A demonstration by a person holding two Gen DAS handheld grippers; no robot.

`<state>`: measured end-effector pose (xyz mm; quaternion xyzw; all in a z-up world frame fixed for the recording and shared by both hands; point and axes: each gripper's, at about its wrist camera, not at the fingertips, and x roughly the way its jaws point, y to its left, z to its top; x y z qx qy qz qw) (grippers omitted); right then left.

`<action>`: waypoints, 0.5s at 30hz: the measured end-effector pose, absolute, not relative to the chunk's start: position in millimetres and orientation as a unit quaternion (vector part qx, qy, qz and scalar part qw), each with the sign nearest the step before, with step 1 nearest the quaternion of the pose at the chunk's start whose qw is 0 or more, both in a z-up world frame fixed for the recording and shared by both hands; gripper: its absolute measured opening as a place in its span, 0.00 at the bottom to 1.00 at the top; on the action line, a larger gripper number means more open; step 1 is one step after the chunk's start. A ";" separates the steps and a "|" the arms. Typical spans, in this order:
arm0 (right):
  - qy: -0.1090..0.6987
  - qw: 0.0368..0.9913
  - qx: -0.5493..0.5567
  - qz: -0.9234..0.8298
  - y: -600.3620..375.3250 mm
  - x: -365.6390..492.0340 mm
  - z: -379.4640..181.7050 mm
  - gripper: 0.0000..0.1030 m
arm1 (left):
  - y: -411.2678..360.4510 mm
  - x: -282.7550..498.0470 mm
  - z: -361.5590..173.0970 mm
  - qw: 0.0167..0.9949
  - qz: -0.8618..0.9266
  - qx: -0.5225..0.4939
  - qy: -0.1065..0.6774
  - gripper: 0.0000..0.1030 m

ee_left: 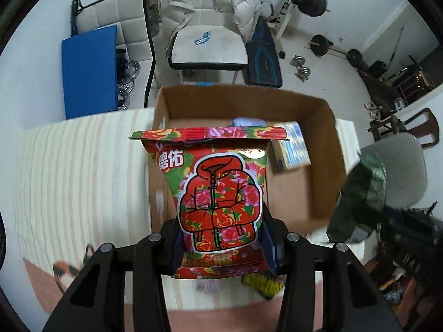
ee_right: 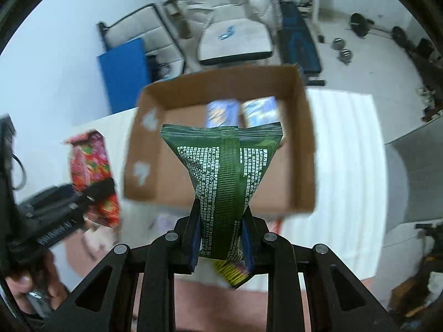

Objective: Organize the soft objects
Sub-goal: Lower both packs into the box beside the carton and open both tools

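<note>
My left gripper is shut on a red floral packet, which hangs above the near left part of an open cardboard box. In the right wrist view, my right gripper is shut on a dark green packet over the same box. Two blue-and-white packs lie at the box's far end. The green packet shows blurred at the right of the left wrist view. The red packet shows at the left of the right wrist view.
The box stands on a table with a pale striped cloth. A yellow-green packet lies on the cloth below the grippers. Beyond the table are a chair with a white puffer jacket, a blue mat and weights on the floor.
</note>
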<state>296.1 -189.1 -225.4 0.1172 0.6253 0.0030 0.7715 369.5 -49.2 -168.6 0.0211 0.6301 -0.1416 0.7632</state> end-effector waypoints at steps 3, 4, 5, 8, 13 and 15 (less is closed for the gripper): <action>0.649 0.754 0.104 -0.014 -193.1 324.5 -252.7 0.26 | -58.8 405.5 -196.7 0.747 -0.134 0.020 0.651 0.41; 0.656 0.748 0.097 -0.020 -193.1 331.5 -263.2 0.26 | -62.7 418.5 -213.2 0.738 -0.129 0.022 0.661 0.41; 0.665 0.741 0.089 -0.027 -192.1 338.4 -276.3 0.26 | -64.9 427.5 -225.0 0.733 -0.127 0.023 0.668 0.41; 0.690 0.718 0.081 -0.038 -190.4 349.7 -309.2 0.25 | -73.8 452.3 -263.9 0.701 -0.128 0.016 0.702 0.41; 0.720 0.689 0.064 -0.058 -187.2 354.8 -356.1 0.25 | -89.3 474.8 -307.9 0.670 -0.123 0.020 0.732 0.41; 0.730 0.678 0.060 -0.064 -185.8 355.1 -370.7 0.25 | -94.5 479.0 -318.2 0.666 -0.115 0.036 0.736 0.41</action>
